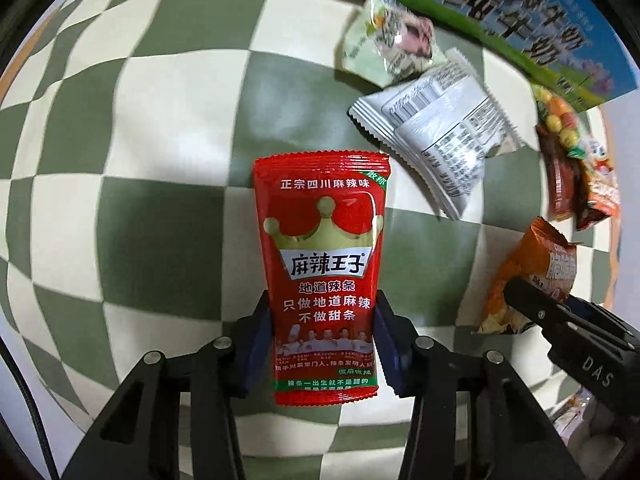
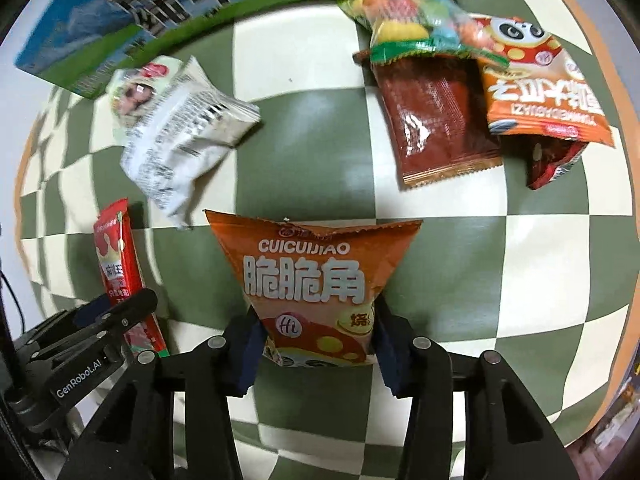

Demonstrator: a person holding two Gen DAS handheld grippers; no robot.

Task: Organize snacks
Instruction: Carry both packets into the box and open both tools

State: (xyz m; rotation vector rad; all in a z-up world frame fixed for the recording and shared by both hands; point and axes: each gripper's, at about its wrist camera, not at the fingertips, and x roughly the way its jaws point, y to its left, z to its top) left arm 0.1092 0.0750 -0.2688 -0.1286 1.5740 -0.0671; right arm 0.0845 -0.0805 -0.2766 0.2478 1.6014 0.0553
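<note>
My left gripper [image 1: 322, 334] is shut on a red spicy-strip packet [image 1: 322, 256] and holds it above the green and cream checked cloth [image 1: 140, 140]. The packet also shows in the right wrist view [image 2: 120, 264], with the left gripper [image 2: 116, 316] around it. My right gripper [image 2: 318, 338] is shut on an orange Cuicuijiao chip bag [image 2: 316, 276], held above the cloth [image 2: 500, 260]. The bag also shows at the right of the left wrist view [image 1: 528, 272], with the right gripper [image 1: 532, 312] on it.
A white crumpled packet [image 2: 184, 136] and a pale green packet [image 2: 136, 88] lie far left. A dark red packet [image 2: 436, 120], an orange panda packet [image 2: 536, 84] and a candy bag [image 2: 408, 20] lie far right. A milk carton box [image 2: 180, 20] stands along the back.
</note>
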